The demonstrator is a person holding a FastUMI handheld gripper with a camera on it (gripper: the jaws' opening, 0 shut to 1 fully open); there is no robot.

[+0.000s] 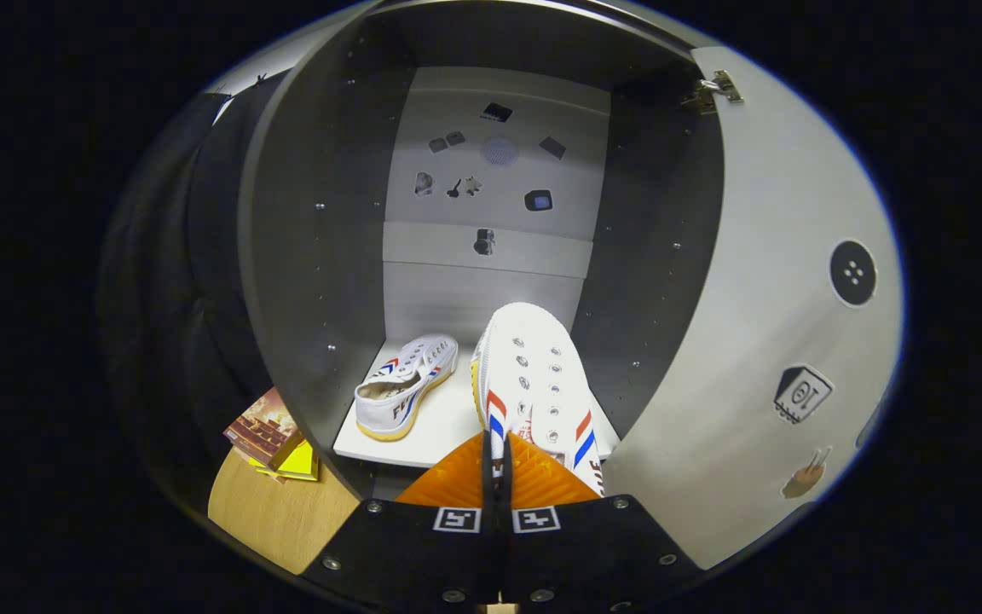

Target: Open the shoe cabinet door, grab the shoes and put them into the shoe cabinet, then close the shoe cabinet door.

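The shoe cabinet (320,281) stands open ahead, its door (764,324) swung out to the right. One white shoe with red and blue stripes (406,385) rests on the white bottom shelf (448,422), left of the fingers. A second matching white shoe (538,379) juts forward from my gripper (496,450), toe pointing into the cabinet over the shelf's right part. Both fingers are pressed together on the edge of that shoe's opening; I cannot tell whether its sole touches the shelf.
Stickers dot the cabinet's back panel (495,183) and the door's inner face. Left of the cabinet, a wooden surface (274,512) carries a small stack of books or cards (274,439). Black cloth hangs behind that.
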